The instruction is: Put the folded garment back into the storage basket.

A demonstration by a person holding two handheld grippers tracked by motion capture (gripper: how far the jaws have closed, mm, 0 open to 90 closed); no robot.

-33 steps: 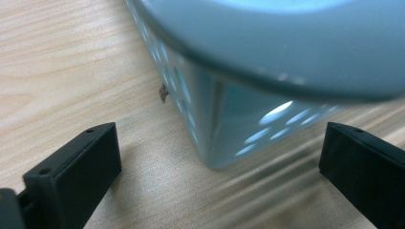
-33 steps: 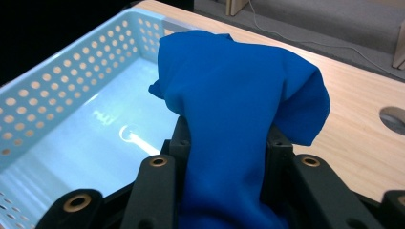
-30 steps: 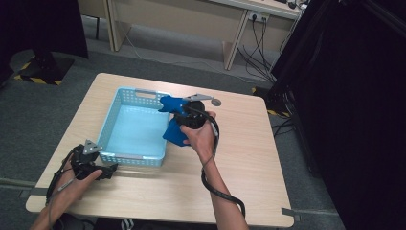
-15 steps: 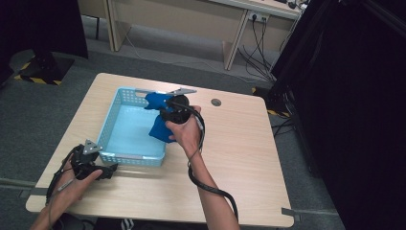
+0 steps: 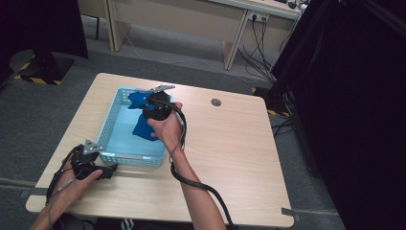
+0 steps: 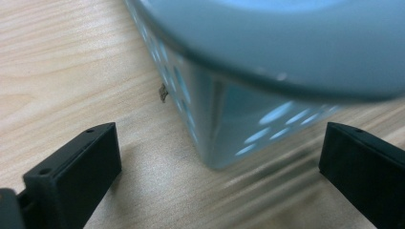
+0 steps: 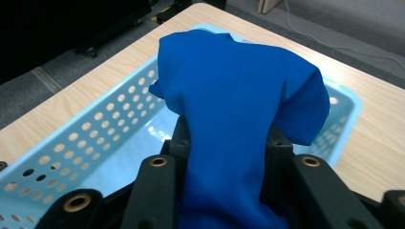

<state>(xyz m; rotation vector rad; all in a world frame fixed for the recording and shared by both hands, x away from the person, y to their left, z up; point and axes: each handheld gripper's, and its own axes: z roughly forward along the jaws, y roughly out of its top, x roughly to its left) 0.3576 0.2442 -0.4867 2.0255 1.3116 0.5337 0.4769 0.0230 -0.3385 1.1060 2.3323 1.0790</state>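
Blue fabric cloth (image 7: 239, 119): clamped between jaws of right gripper (image 5: 154, 106), bunched, draped over jaw ends, hanging above interior of light blue perforated plastic basket (image 5: 111, 125). Lower cloth edge close to basket floor; contact cannot be told. Basket sits on light wooden table (image 5: 239, 153), left of centre. Left gripper (image 6: 215, 162): jaws wide apart, nothing between them but near basket corner just ahead; gripper low at table's front left, held in left hand (image 5: 72, 179).

High view looks forward and down over the whole tabletop (image 5: 239, 143). Both tong cams sit close; all three share the blue basket (image 5: 111, 136).
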